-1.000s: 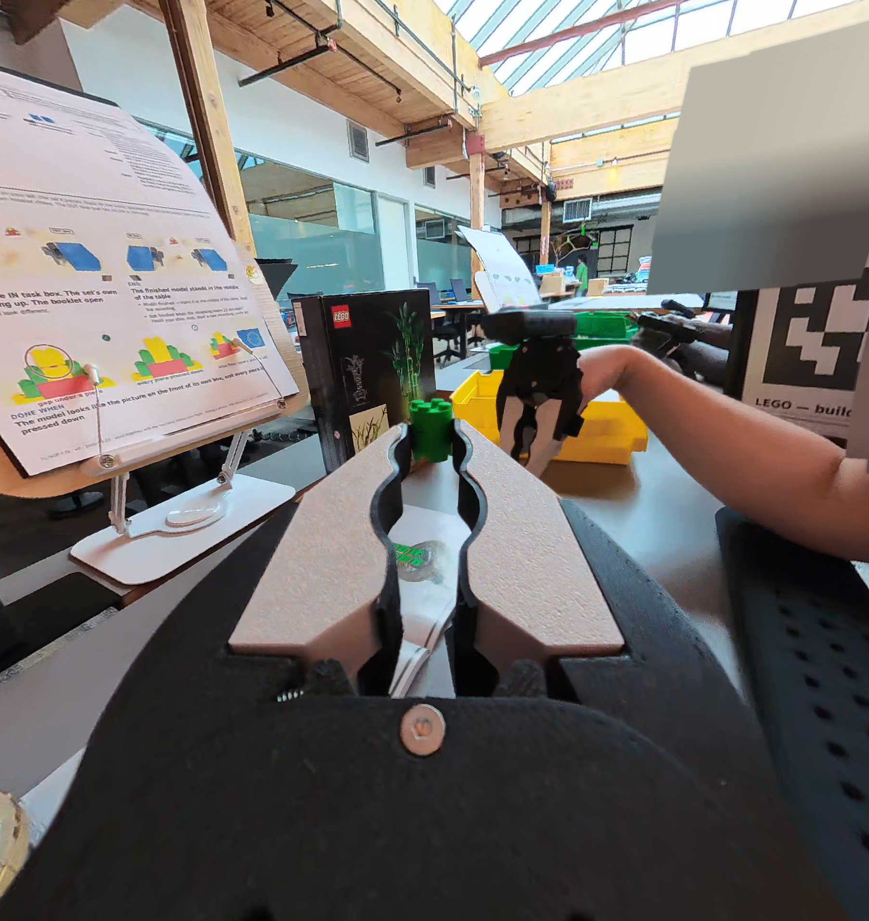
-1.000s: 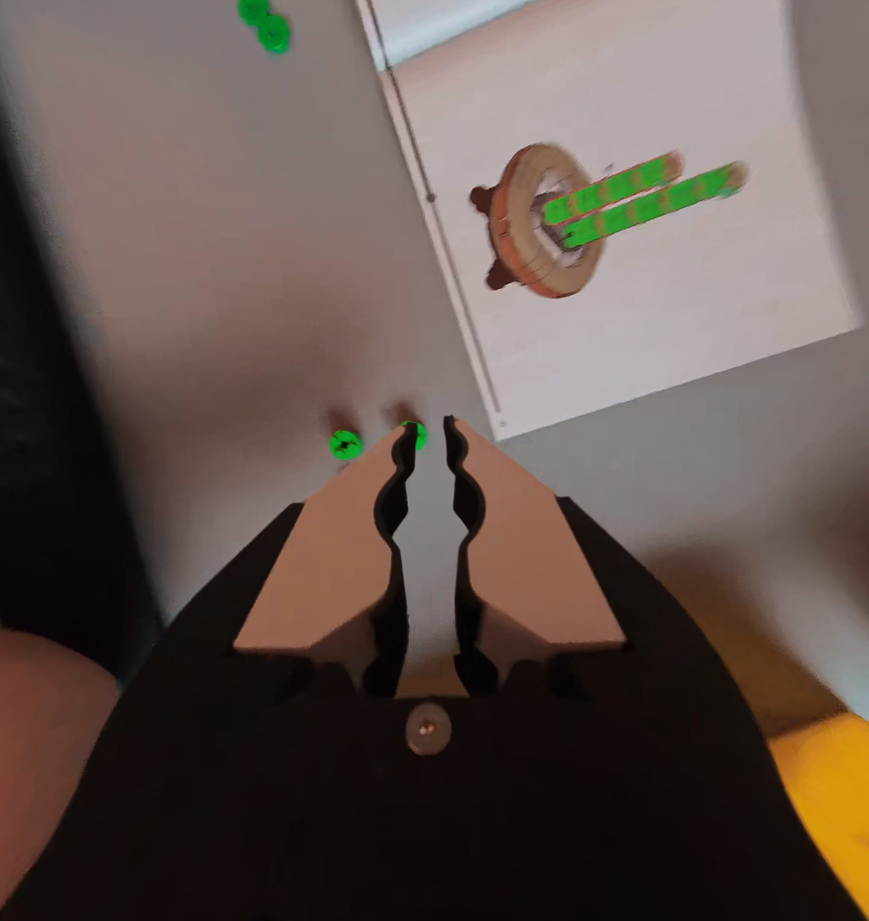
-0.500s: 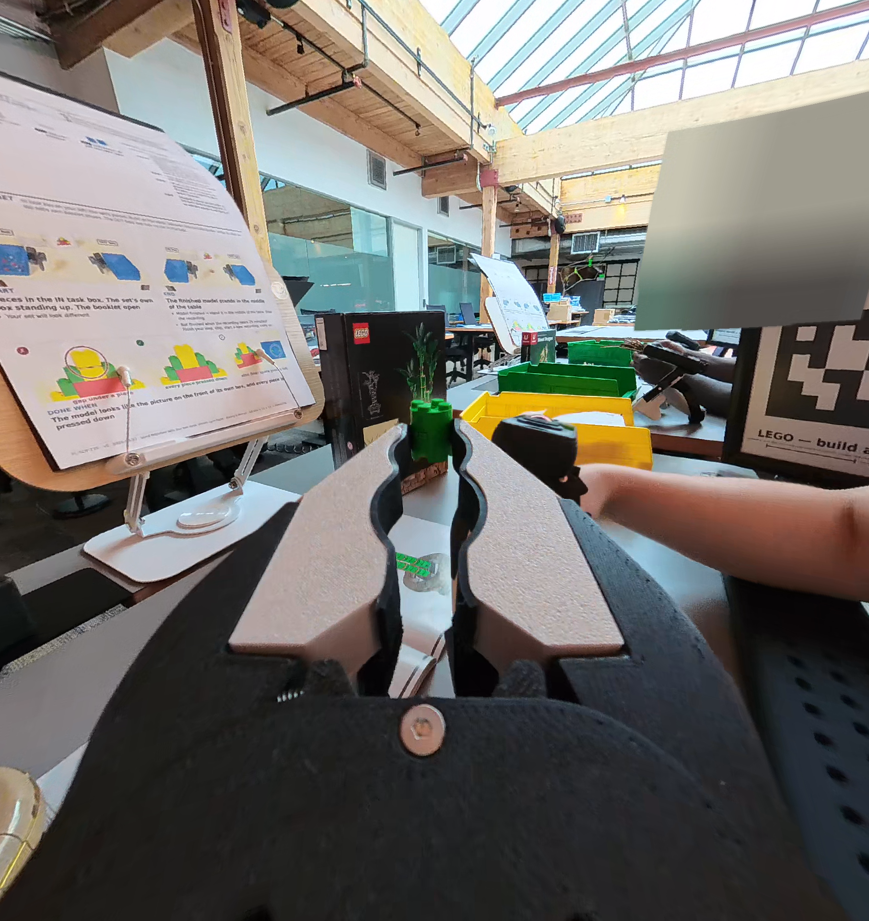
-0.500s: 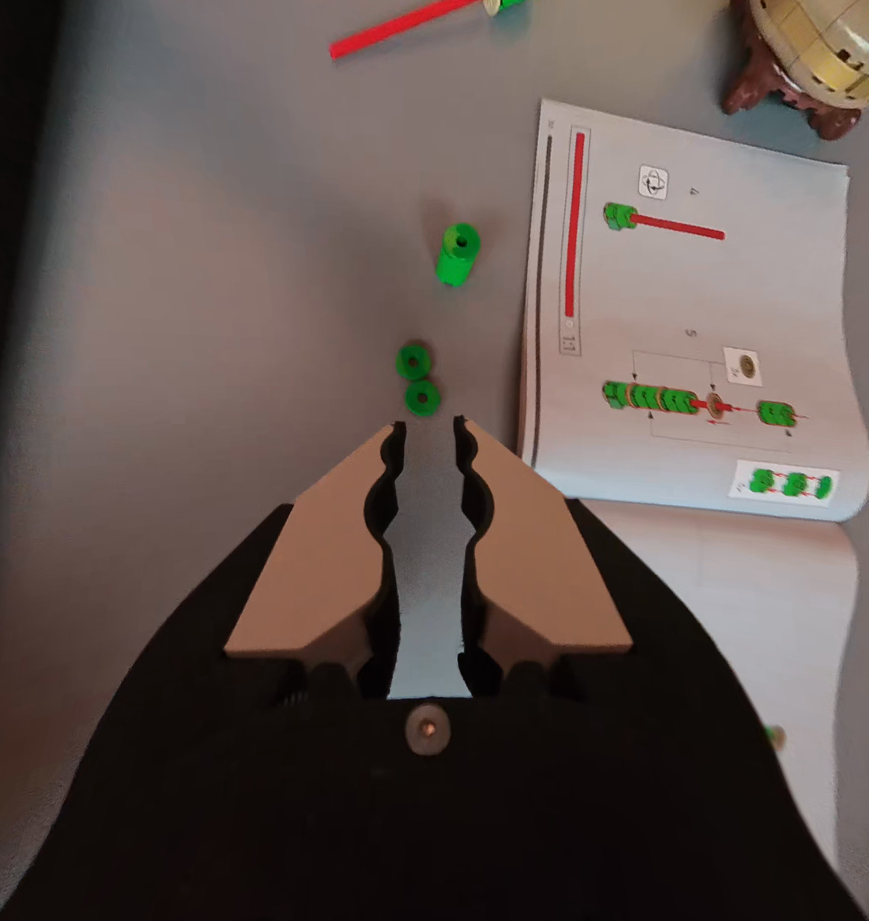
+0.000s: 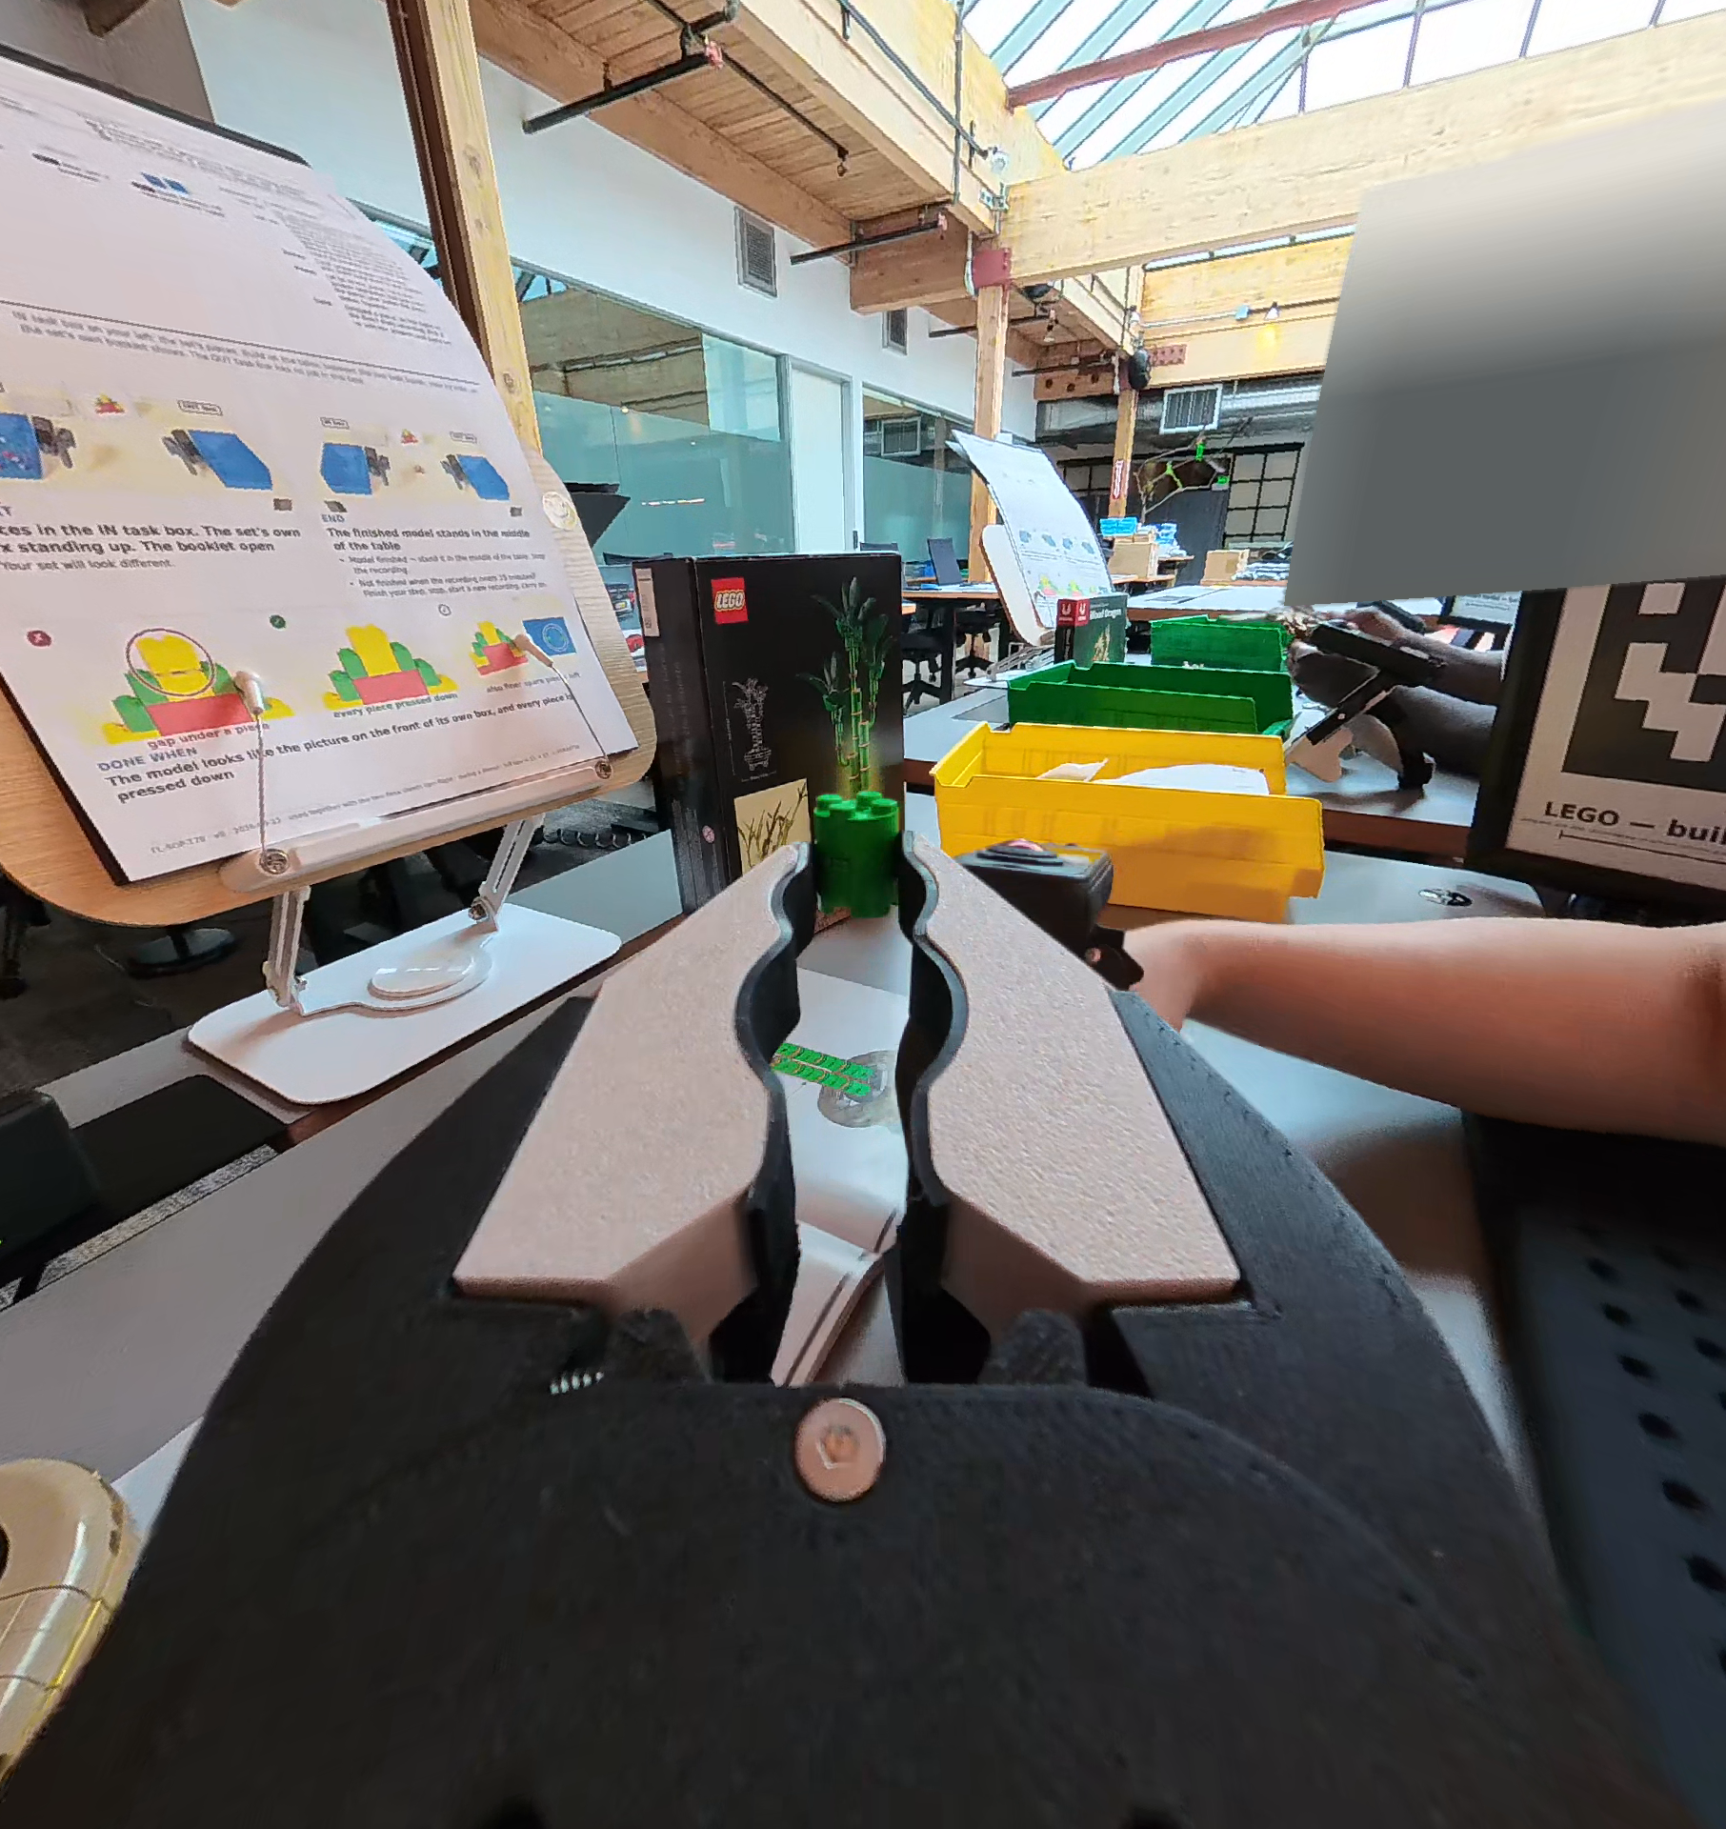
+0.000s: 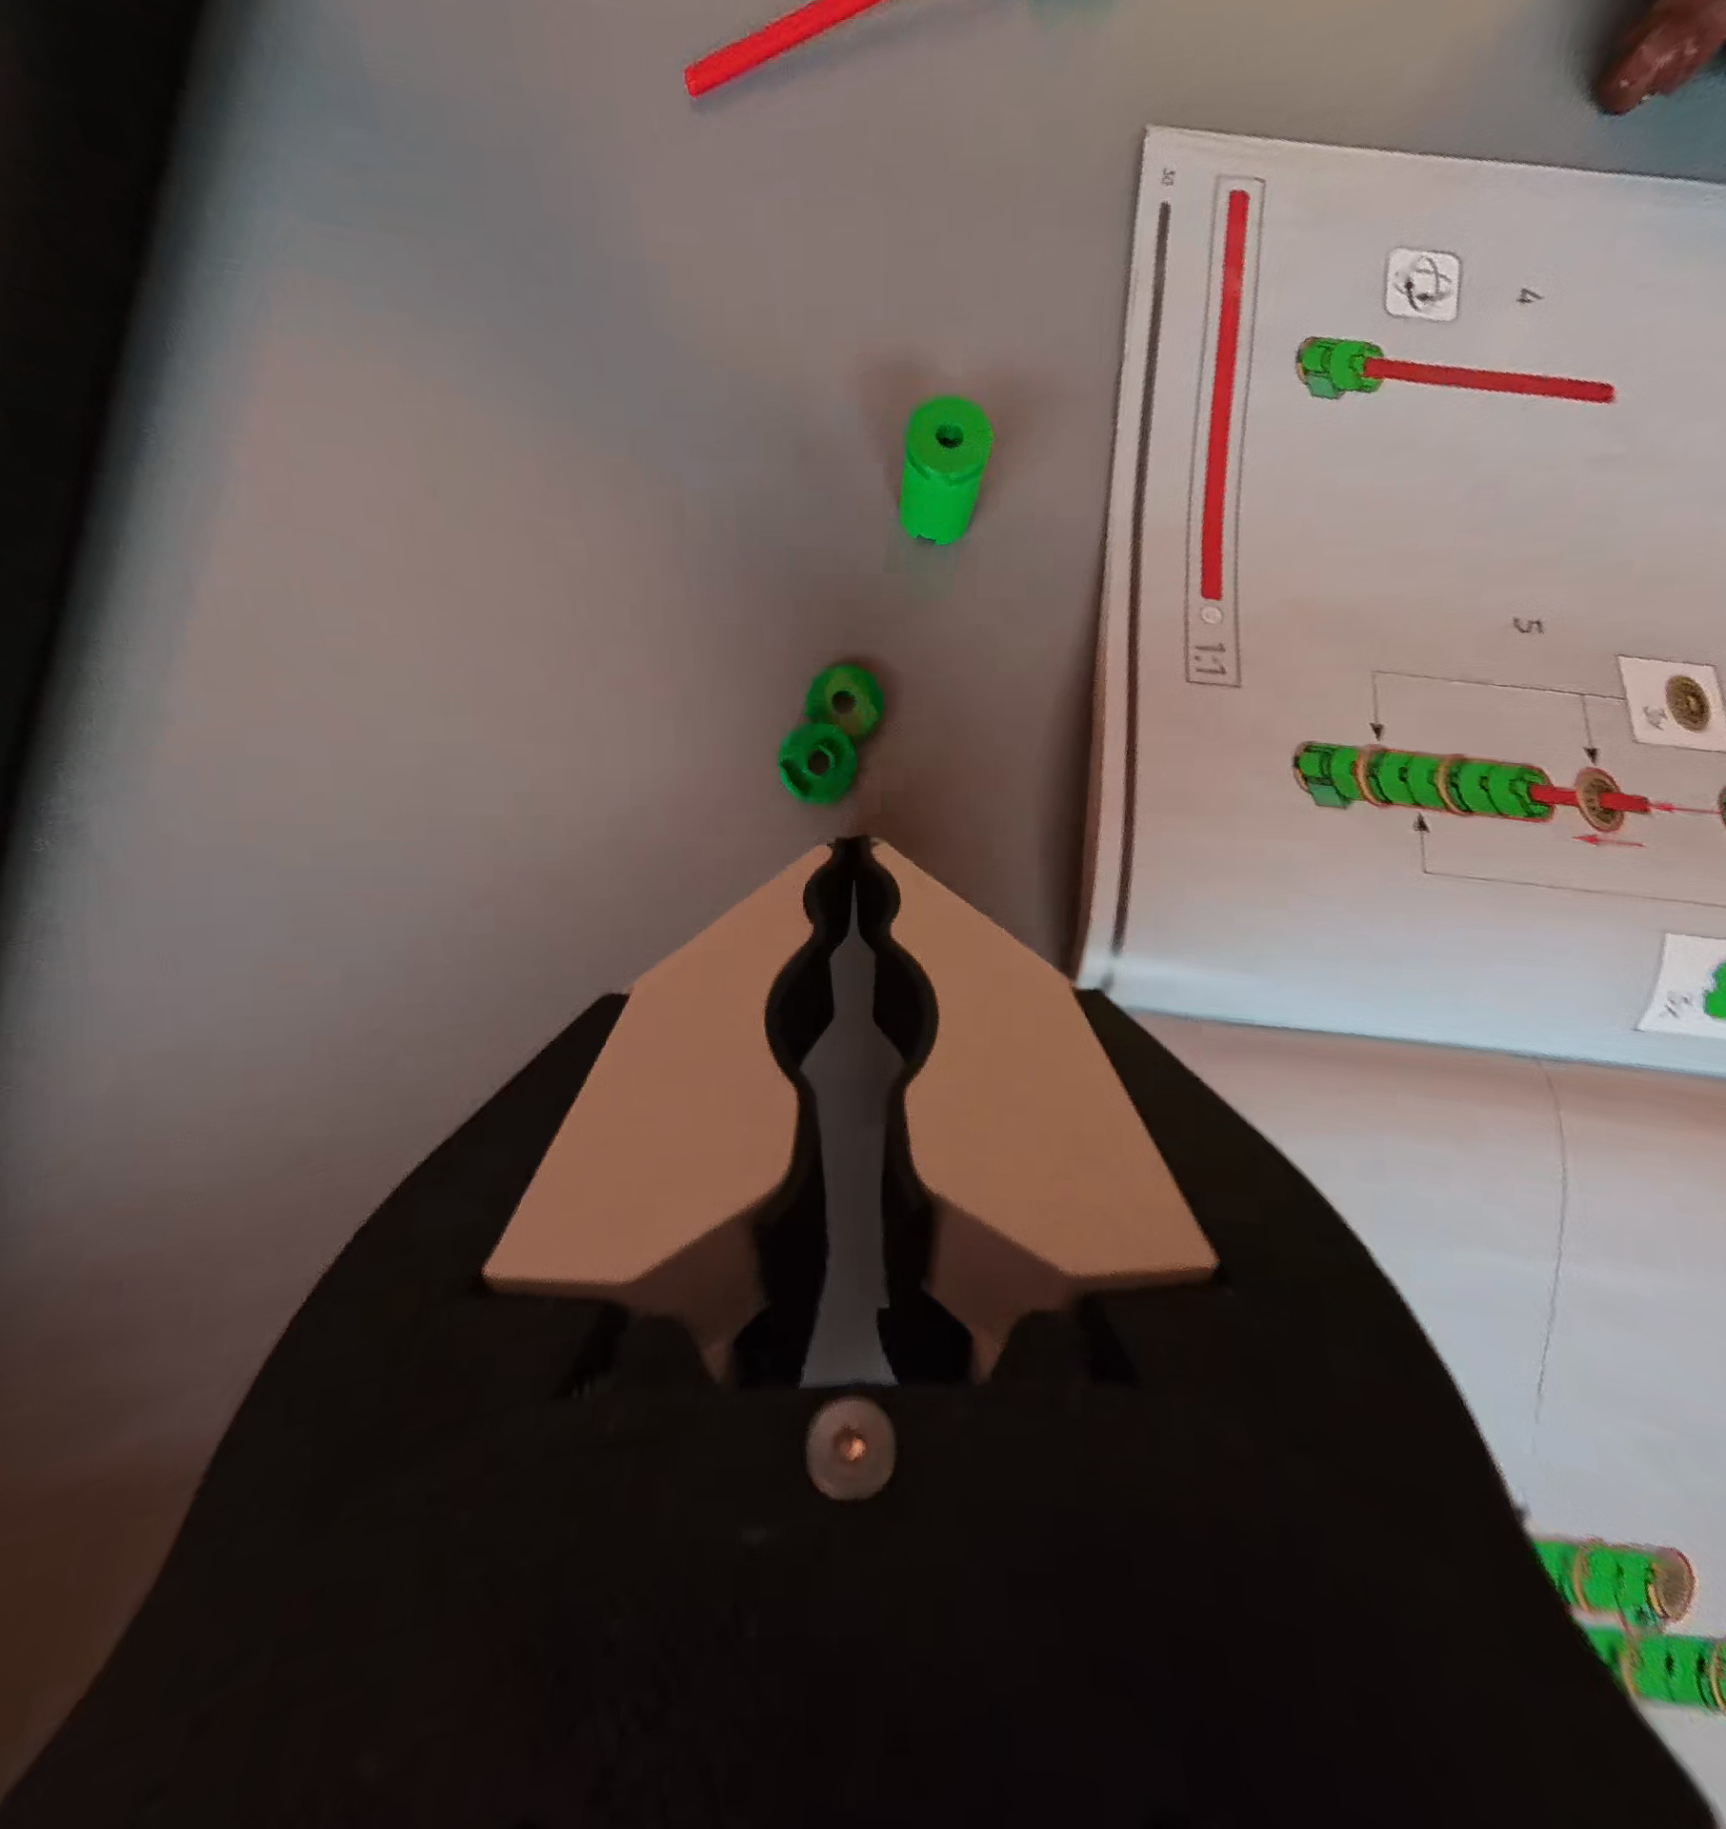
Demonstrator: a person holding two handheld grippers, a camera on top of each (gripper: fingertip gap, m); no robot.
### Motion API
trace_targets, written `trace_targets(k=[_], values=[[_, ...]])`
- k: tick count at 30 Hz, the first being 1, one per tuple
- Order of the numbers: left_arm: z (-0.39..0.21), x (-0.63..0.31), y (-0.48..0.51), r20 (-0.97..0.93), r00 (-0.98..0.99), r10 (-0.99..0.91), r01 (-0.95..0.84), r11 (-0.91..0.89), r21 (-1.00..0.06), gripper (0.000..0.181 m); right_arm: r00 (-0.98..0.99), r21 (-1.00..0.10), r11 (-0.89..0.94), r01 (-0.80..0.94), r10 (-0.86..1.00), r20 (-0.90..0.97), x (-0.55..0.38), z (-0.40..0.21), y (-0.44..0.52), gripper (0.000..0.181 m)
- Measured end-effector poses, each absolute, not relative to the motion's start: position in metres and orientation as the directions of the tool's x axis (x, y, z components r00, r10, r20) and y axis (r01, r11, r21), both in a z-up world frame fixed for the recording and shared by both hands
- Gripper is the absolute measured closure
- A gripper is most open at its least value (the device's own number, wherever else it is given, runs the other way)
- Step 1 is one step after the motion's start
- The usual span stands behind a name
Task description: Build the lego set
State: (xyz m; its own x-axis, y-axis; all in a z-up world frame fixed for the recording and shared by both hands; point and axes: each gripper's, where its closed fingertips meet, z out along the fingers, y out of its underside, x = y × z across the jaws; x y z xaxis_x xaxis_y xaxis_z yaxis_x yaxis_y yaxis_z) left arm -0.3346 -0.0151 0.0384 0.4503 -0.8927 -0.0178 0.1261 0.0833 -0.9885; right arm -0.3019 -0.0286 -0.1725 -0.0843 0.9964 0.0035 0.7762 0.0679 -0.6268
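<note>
In the left wrist view my left gripper point(image 5: 855, 876) is shut on a green round studded brick point(image 5: 854, 836), held upright at the fingertips above the table. In the right wrist view my right gripper point(image 6: 851, 846) points down at the grey table, its tips pressed together with nothing between them. Two small green round pieces point(image 6: 819, 760) lie on the table just beyond its tips. A taller green cylinder piece point(image 6: 941, 467) lies farther on, and a red axle point(image 6: 780, 45) at the top edge. The right gripper's black body point(image 5: 1037, 891) also shows in the left wrist view.
The open instruction booklet point(image 6: 1433, 544) lies right of the pieces. A brown foot of the model pot point(image 6: 1680, 49) shows at top right. The black set box point(image 5: 780, 722), a yellow bin point(image 5: 1126, 821), a green bin point(image 5: 1136, 693) and a sheet stand point(image 5: 245, 495) stand behind. A forearm point(image 5: 1433, 1010) crosses the right. One gripper's finger ends stand about 20 centimeters off the other's. To the taller green cylinder piece point(image 6: 941, 467): right tips about 7 centimeters, left tips about 20 centimeters.
My right gripper swept across the table to the two small green pieces, then closed on nothing; the pieces still lie ahead of its tips. My left gripper keeps the green brick, barely moved.
</note>
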Motion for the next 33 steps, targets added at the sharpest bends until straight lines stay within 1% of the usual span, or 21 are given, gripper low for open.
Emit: trace_targets(k=[2, 5, 7, 11, 13, 19, 22, 24, 29, 31, 33], values=[[0.037, -0.336, -0.013, -0.021, 0.460, -0.888, 0.117, 0.084, -0.990, 0.167, -0.060, -0.631, 0.043, 0.775, 0.998, -0.005, -0.292, -0.170, -0.022, 0.181], [0.038, -0.338, -0.013, -0.013, 0.461, -0.887, 0.121, 0.078, -0.990, 0.167, -0.045, -0.701, -0.023, 0.713, 0.996, -0.079, -0.289, -0.153, -0.024, 0.180], [0.038, -0.338, -0.013, -0.005, 0.458, -0.889, 0.129, 0.071, -0.989, 0.168, -0.035, -0.730, -0.054, 0.682, 0.994, -0.107, -0.295, -0.144, -0.026, 0.166], [0.035, -0.336, -0.011, -0.003, 0.459, -0.889, 0.117, 0.063, -0.991, 0.167, -0.076, -0.688, 0.024, 0.726, 0.996, -0.045, -0.303, -0.156, -0.033, 0.157], [0.034, -0.336, -0.011, -0.006, 0.461, -0.887, 0.106, 0.062, -0.992, 0.167, -0.083, -0.662, 0.047, 0.748, 0.996, -0.024, -0.307, -0.162, -0.036, 0.157], [0.034, -0.336, -0.011, -0.010, 0.462, -0.887, 0.102, 0.064, -0.993, 0.167, -0.094, -0.644, 0.114, 0.757, 0.993, 0.066, -0.313, -0.169, -0.034, 0.158], [0.034, -0.336, -0.011, -0.007, 0.462, -0.887, 0.102, 0.061, -0.993, 0.167, -0.097, -0.659, 0.086, 0.747, 0.995, 0.019, -0.315, -0.171, -0.038, 0.161], [0.033, -0.335, -0.011, -0.012, 0.464, -0.886, 0.095, 0.064, -0.993, 0.168, -0.097, -0.667, 0.052, 0.744, 0.995, -0.030, -0.316, -0.171, -0.041, 0.167], [0.032, -0.334, -0.011, -0.023, 0.468, -0.883, 0.079, 0.068, -0.995, 0.167, -0.106, -0.639, 0.104, 0.762, 0.994, 0.034, -0.310, -0.171, -0.036, 0.167], [0.031, -0.334, -0.010, -0.023, 0.469, -0.883, 0.077, 0.066, -0.995, 0.167, -0.127, -0.615, 0.116, 0.780, 0.992, 0.026, -0.304, -0.172, -0.039, 0.167], [0.030, -0.334, -0.010, -0.019, 0.468, -0.884, 0.075, 0.061, -0.995, 0.167, -0.119, -0.602, 0.091, 0.793, 0.993, -0.006, -0.300, -0.171, -0.041, 0.166]])
